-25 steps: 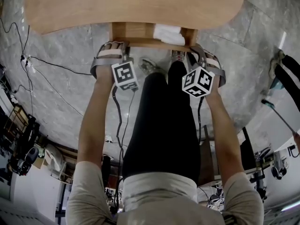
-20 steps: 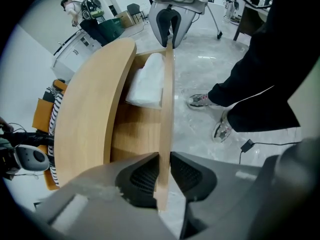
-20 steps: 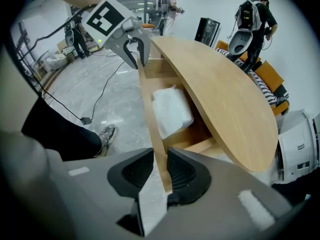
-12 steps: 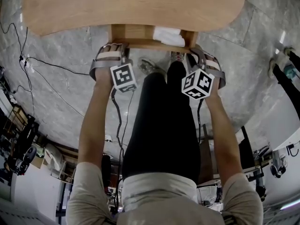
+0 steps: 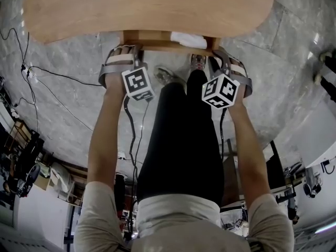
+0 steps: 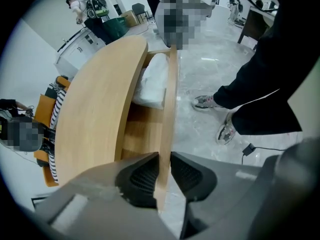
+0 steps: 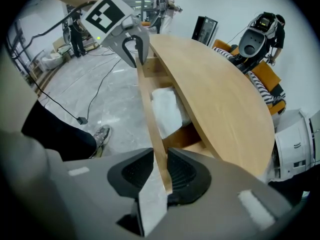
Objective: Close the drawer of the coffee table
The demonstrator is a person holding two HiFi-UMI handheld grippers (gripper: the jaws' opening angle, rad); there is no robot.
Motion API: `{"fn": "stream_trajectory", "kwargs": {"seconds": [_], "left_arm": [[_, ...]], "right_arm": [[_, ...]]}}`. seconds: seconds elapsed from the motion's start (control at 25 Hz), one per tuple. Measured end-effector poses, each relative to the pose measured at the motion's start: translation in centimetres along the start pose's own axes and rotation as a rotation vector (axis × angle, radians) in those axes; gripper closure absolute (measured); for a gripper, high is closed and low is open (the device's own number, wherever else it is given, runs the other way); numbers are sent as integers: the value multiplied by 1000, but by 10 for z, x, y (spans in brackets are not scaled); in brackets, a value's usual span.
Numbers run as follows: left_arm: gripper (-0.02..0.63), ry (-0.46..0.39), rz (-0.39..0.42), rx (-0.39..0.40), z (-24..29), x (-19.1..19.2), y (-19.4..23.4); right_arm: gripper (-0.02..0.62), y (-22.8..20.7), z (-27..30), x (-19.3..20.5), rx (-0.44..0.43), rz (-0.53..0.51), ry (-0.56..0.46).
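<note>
From the head view, the pale wooden tabletop (image 5: 147,7) of the coffee table fills the upper edge, and the drawer (image 5: 157,45) stands a little way out from under it on the person's side, with a white bundle (image 5: 189,39) lying inside. The left claw (image 5: 123,54) and the right claw (image 5: 223,59) both point steeply down onto the drawer's front board, one near each end. Each carries a cube printed with black-and-white square markers (image 5: 138,84). The person's black-trousered legs (image 5: 181,140) run between the two arms over a grey marble floor (image 5: 68,62) crossed by a thin black cable (image 5: 58,75). In the left gripper view, the left claw (image 6: 164,171) pinches the top edge of the drawer's front board (image 6: 167,109), a ribbed black pad (image 6: 145,176) on either face. The white bundle (image 6: 152,81) sits behind the board under the tabletop (image 6: 95,114), and two patterned shoes (image 6: 207,102) stand on the floor beside it. In the right gripper view, the right claw (image 7: 160,171) likewise grips the same board (image 7: 150,114) between its pads. The left claw (image 7: 134,51) is visible at the board's far end, its cube showing a bold square marker (image 7: 107,13).
</note>
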State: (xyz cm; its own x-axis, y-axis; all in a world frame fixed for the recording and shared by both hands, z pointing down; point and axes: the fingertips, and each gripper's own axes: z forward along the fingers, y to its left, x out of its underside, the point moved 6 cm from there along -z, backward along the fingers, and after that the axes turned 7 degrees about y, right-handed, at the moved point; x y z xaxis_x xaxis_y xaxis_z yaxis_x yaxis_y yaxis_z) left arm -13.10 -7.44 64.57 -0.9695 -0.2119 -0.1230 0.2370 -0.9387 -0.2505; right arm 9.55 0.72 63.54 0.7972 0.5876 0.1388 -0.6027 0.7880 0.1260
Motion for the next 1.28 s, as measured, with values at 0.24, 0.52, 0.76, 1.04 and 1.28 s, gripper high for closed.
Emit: {"fn": "stream_trajectory", "kwargs": {"seconds": [0.24,0.52,0.76,1.04,1.28], "left_arm": [[503,-1,-19,-33,5,-2,15],[502,-6,-37,-52,4,-10,24],[494,9,-89,-106,1,-23,32],[482,11,-207,-232,10,-10,22],[480,27,-248,-375,12,-10,16]], "right_arm": [[505,-16,4,-5,17,1,-2],[503,-27,3,-1,40,17,-2],[494,-35,0,7,113,68,0],[479,-20,9,-10,250,153,7],[446,-20,10,-11,397,208,-6]]}}
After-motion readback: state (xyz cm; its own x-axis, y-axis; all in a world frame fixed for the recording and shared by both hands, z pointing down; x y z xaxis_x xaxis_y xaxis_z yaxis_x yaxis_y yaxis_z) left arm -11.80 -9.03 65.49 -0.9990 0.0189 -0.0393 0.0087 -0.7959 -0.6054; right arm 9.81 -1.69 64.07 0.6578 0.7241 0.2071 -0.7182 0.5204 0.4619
